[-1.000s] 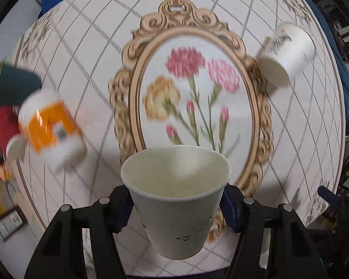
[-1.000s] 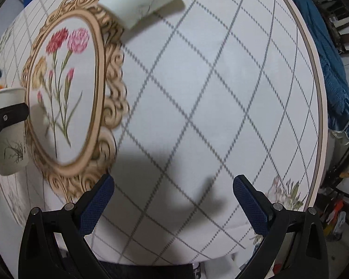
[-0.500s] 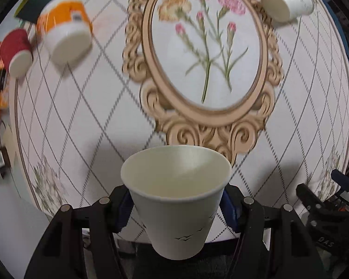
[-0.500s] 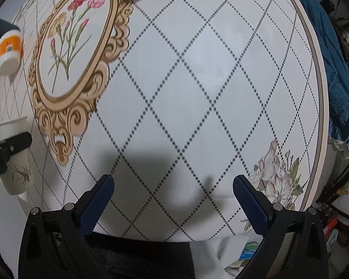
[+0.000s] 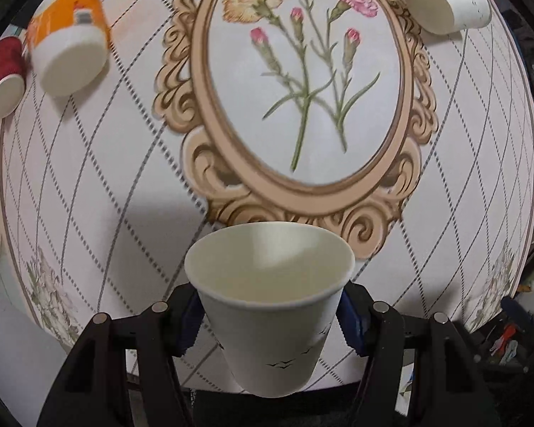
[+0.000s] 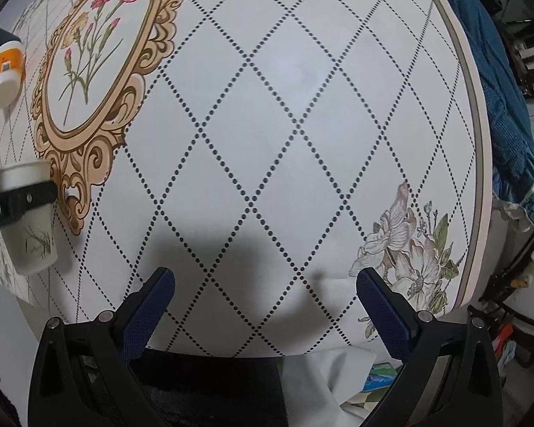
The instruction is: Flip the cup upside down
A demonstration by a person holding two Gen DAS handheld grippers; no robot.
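Observation:
My left gripper [image 5: 268, 316] is shut on a white paper cup [image 5: 270, 320] with small bird prints. The cup is upright, mouth up and empty, held above the near edge of the round table [image 5: 124, 192]. The same cup [image 6: 28, 227] shows at the far left of the right wrist view with the left gripper's black finger across it. My right gripper [image 6: 265, 306] is open and empty above the table's near edge.
A second white paper cup [image 5: 448, 3] lies on its side at the far right of the table. An orange and white cup [image 5: 69, 39] and a red cup [image 5: 1, 74] lie at the far left. A blue cloth [image 6: 498, 82] hangs beyond the table's right edge.
The left gripper has pulled back toward the near table edge with the cup in it, then steadied. The right gripper has also drawn back and risen a little, still open.

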